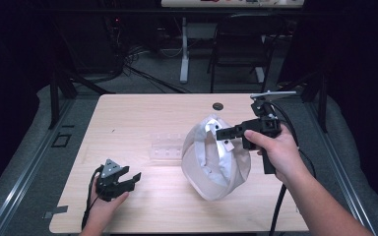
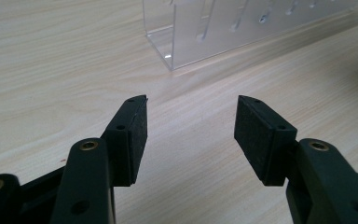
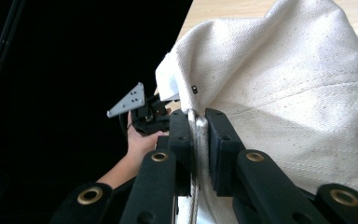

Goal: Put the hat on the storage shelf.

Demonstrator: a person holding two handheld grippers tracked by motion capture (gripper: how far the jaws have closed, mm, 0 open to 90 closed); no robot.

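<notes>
My right gripper [image 1: 225, 132] has its jaws clamped on a folded edge of the cream-white canvas cap [image 1: 216, 157], a soft domed piece of woven twill with a fine speckled weave and raised seams running across its panels. In the right gripper view the pinched edge [image 3: 198, 122] stands as a thin doubled ridge between my two flat black pads, and the cloth swells away above them in rounded folds. A small white label sits at the cap's rim just beside a tiny dark eyelet. From the high view the cap hangs open-mouthed, its pale lining showing, with its lower part resting on the desk toward the right half, nearer the front edge than the back.

My left gripper [image 1: 130, 178] rests low near the front left corner of the pale wood-grain laminate desk [image 1: 128, 118], its jaws apart and holding nothing; the rubbery, matte pads [image 2: 138, 135] face each other across bare desk surface. Its grey three-cornered plate sits on top.

Ahead of those jaws, near the middle of the desk, stands a clear acrylic rack [image 2: 223, 28], boxy and glossy, with sharp edges and rows of small slots. It lies just left of the cap. A small dark round disc [image 1: 218, 105] lies near the back edge.
</notes>
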